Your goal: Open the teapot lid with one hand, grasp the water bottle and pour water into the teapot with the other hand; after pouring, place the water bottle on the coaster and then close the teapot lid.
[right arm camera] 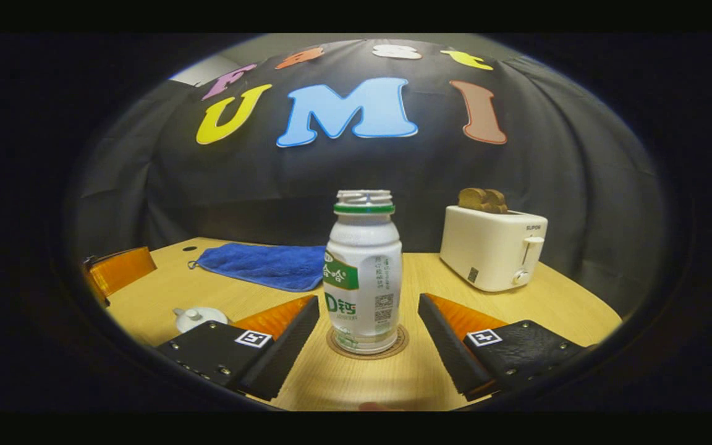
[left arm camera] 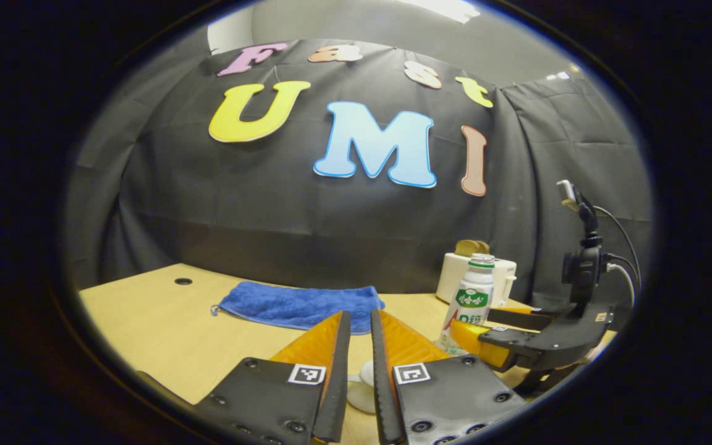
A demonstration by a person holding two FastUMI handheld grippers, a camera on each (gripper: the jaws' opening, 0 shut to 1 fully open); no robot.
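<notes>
Left gripper view: left gripper [left arm camera: 361, 346] jaws nearly closed w/ a slim gap, gripping nothing, hanging above the teapot [left arm camera: 363, 386]; whether lid is on, can't tell. Come straight down, pinch the knob centred.

Right gripper view: right gripper [right arm camera: 368, 337] spread wide, fingers either side of water bottle [right arm camera: 364, 272], not touching; bottle upright on coaster [right arm camera: 366, 346], teapot lower left. Keep fingers clear of the bottle.

toaster [right arm camera: 493, 247]: "SUPOR" | water bottle [right arm camera: 363, 272]: label print too small to read
</notes>
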